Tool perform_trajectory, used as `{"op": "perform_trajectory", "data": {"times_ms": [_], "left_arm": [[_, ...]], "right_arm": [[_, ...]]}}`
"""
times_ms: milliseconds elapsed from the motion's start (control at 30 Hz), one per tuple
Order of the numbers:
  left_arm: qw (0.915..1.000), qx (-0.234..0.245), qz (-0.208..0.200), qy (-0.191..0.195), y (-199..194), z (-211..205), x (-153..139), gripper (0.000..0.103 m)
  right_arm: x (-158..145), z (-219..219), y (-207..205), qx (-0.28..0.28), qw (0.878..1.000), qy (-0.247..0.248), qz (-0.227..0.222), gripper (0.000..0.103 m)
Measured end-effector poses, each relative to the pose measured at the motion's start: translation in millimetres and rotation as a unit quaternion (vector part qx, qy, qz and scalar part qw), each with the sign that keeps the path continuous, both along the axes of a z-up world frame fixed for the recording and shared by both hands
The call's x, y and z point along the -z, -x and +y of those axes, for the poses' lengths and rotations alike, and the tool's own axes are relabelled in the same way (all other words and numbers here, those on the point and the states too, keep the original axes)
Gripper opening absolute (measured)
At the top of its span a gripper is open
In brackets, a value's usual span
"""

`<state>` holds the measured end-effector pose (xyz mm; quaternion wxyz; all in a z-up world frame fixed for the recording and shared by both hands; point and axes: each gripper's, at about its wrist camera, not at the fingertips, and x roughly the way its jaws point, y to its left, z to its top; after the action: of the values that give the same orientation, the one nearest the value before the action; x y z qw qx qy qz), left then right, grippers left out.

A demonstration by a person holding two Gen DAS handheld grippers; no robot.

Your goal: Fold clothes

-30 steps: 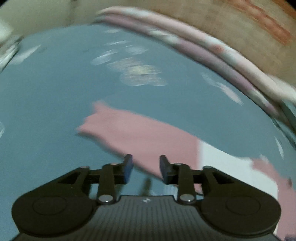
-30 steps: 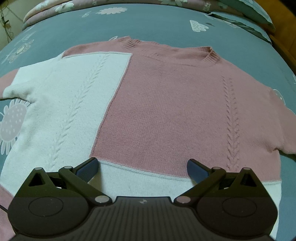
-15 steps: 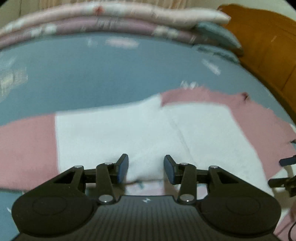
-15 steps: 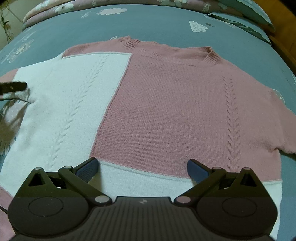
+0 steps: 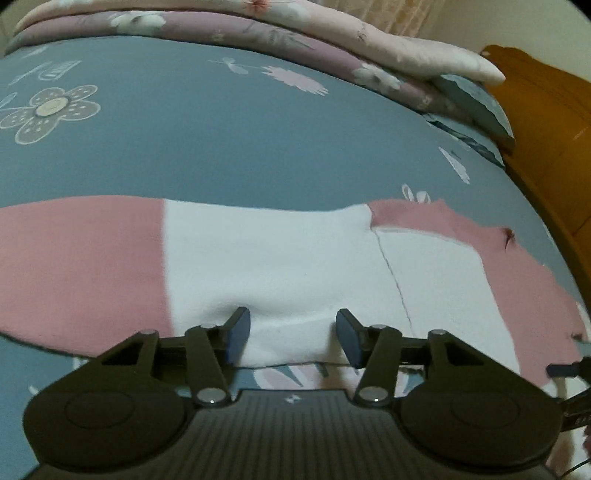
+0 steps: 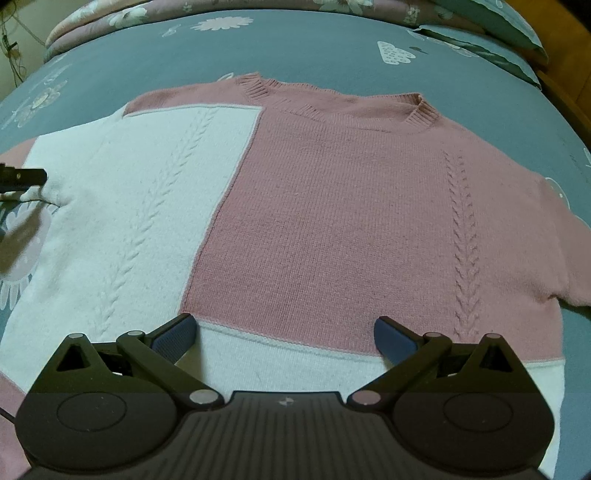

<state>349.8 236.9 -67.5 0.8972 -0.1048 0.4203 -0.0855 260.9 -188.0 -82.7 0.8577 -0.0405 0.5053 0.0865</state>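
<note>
A pink and white knit sweater (image 6: 332, 206) lies flat, front up, on the blue-grey flowered bedsheet (image 6: 332, 55), collar at the far side. My right gripper (image 6: 284, 332) hovers wide open over the white hem band, holding nothing. My left gripper (image 5: 291, 332) is open at the near edge of the white part of the left sleeve (image 5: 277, 266), one finger on each side of a small bulge of fabric. The left gripper's fingertip (image 6: 22, 177) shows at the left edge of the right wrist view, at the underarm. The pink sleeve end (image 5: 74, 266) stretches out to the left.
Folded flowered quilts (image 5: 295, 33) are stacked along the far side of the bed. An orange-brown wooden bed frame (image 5: 546, 122) rises at the right. A pillow (image 6: 491, 22) lies at the far right corner. Bare sheet surrounds the sweater.
The left gripper swung from the pink sleeve end to the white part of the sleeve and moved in on its near edge. The right gripper and the sweater's body stayed still.
</note>
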Motion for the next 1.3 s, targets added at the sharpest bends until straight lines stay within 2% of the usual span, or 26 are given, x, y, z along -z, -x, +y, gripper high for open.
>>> {"op": "perform_trajectory", "data": {"times_ms": [67,133,233,333,467,567,667,733,767,867,900,1000,1133,1233,1300], "left_arm": [[0.9997,-0.015,-0.007,-0.015,1,8,-5,0.053],[0.9990,-0.031,-0.014,-0.030,2,17,-10,0.058],[0.9966,-0.069,0.006,-0.044,3,41,0,0.060],[0.9951,-0.097,-0.001,-0.021,13,68,1,0.060],[0.9875,-0.155,-0.003,-0.028,25,106,-4,0.060],[0.9807,-0.194,-0.020,-0.021,29,127,-12,0.059],[0.9775,-0.205,-0.043,-0.020,30,140,-18,0.064],[0.9763,-0.216,-0.016,-0.011,23,150,-5,0.068],[0.9747,-0.223,-0.006,-0.008,22,155,0,0.061],[0.9716,-0.234,-0.017,-0.027,18,151,-11,0.062],[0.9718,-0.231,-0.025,-0.036,16,146,-17,0.062],[0.9832,-0.172,-0.049,-0.039,3,118,-30,0.065],[0.9955,-0.058,-0.069,-0.029,-18,60,-37,0.066],[0.9967,0.038,-0.072,-0.003,-34,5,-33,0.066],[0.9923,0.101,-0.070,0.016,-43,-34,-28,0.066]], "right_arm": [[1,0,1,0.001,1.000,-0.001,-0.003,0.103],[1,0,2,0.001,1.000,0.000,-0.005,0.103],[1,1,1,0.002,1.000,0.001,-0.003,0.103],[0,1,0,0.001,1.000,0.002,-0.001,0.103],[0,1,0,0.002,1.000,0.003,0.000,0.103],[-1,1,0,0.002,1.000,0.005,0.002,0.103],[-1,1,-1,0.002,1.000,0.006,0.005,0.103],[-1,1,-2,0.002,1.000,0.006,0.005,0.103],[-1,1,-2,0.002,1.000,0.006,0.005,0.103],[-1,1,0,0.002,1.000,0.006,0.002,0.103],[-1,1,0,0.002,1.000,0.006,0.001,0.103],[0,2,0,0.004,1.000,0.008,0.000,0.103],[-1,3,-2,0.007,1.000,0.009,0.004,0.103],[-1,4,-3,0.010,1.000,0.010,0.006,0.103],[-2,3,-2,0.009,1.000,0.011,0.005,0.103]]}}
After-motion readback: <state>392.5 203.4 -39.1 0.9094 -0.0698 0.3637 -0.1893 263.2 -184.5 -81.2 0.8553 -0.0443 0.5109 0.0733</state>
